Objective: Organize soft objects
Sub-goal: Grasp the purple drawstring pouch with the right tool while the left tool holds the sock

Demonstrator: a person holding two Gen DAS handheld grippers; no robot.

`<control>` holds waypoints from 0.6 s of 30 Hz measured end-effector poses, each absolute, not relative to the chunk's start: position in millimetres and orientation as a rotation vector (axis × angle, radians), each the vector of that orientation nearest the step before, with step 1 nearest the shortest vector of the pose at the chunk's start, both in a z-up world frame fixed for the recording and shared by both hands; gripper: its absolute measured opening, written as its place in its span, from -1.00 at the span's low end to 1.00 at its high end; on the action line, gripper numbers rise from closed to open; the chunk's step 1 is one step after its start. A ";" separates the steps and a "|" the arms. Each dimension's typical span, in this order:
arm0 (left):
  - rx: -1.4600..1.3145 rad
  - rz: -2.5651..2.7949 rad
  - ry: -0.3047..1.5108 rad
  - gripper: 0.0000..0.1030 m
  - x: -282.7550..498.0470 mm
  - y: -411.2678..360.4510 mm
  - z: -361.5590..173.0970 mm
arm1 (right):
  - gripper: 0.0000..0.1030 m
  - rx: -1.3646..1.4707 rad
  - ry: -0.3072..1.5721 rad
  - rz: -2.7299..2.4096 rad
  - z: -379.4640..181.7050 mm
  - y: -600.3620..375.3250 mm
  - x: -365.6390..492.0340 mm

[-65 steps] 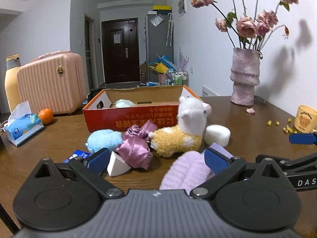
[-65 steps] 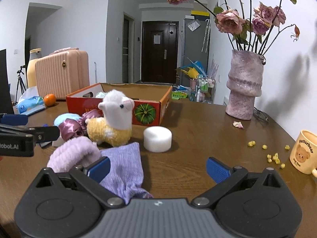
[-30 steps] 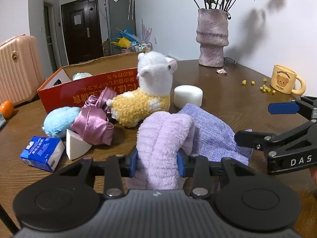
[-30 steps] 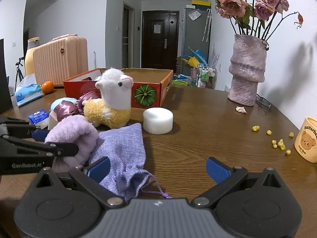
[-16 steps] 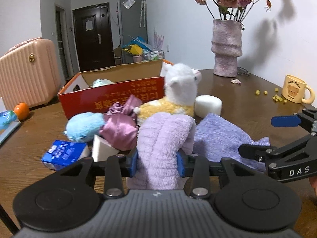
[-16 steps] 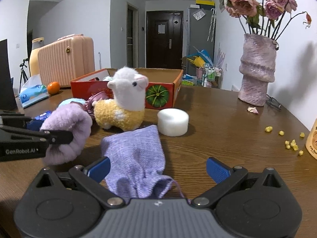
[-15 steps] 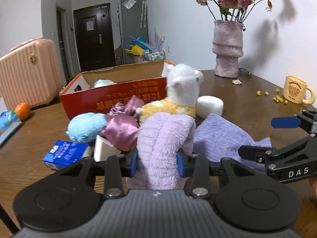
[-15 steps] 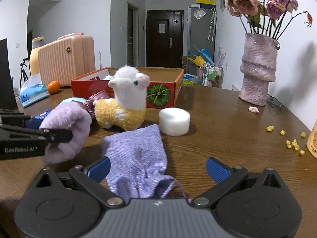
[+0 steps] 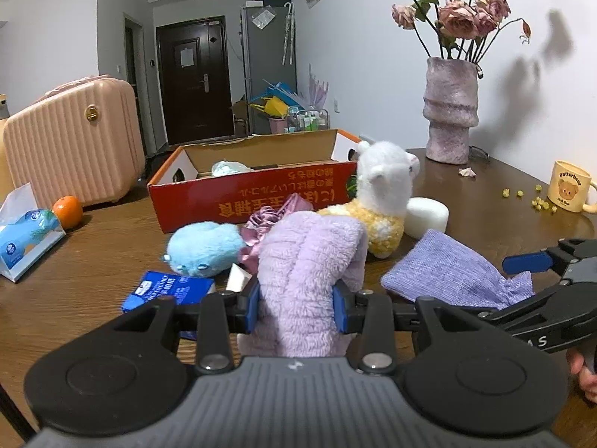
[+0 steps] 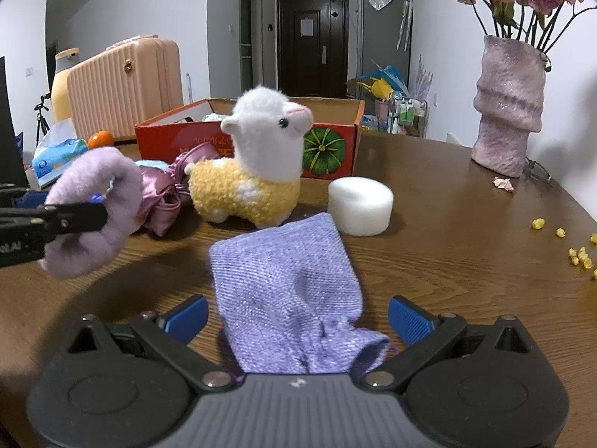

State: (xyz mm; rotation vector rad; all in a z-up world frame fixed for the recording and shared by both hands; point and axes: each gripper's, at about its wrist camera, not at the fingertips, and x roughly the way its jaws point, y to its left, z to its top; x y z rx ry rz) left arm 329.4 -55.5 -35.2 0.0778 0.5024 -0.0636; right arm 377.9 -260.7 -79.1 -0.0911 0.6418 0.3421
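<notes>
My left gripper [image 9: 296, 308] is shut on a fluffy lilac sock [image 9: 309, 276] and holds it above the table; the sock also shows at the left of the right wrist view [image 10: 100, 216]. My right gripper [image 10: 298, 321] is open, its fingers on either side of a flat purple knit pouch [image 10: 287, 280] lying on the table [image 10: 466, 261]. A white and yellow alpaca plush [image 10: 257, 164], a pink satin item [image 9: 268, 220], a blue plush [image 9: 203, 248] and a white foam cylinder [image 10: 360, 205] lie before an open red cardboard box [image 9: 253, 190].
A blue packet [image 9: 168, 289], a tissue pack [image 9: 26, 235] and an orange [image 9: 67, 211] lie at the left. A pink suitcase [image 9: 74, 138] stands behind. A vase of roses [image 9: 451, 108], a yellow mug [image 9: 569, 190] and yellow crumbs [image 10: 578, 250] are at the right.
My left gripper has closed on the lilac sock and lifted it off the purple pouch, moving left. My right gripper has moved in over the pouch's near end.
</notes>
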 end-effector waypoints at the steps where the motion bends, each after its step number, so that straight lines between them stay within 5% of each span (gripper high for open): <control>1: 0.076 -0.062 0.501 -0.27 329.0 -54.4 -34.8 | 0.99 -0.092 0.643 0.340 -79.6 -258.8 378.8; 13: 0.056 -0.061 0.476 -0.27 324.1 -46.0 -29.4 | 0.46 -0.122 0.647 0.319 -82.5 -244.5 379.6; 18: 0.043 -0.061 0.467 -0.27 322.4 -44.1 -27.9 | -0.15 -0.111 0.610 0.315 -78.8 -245.5 373.5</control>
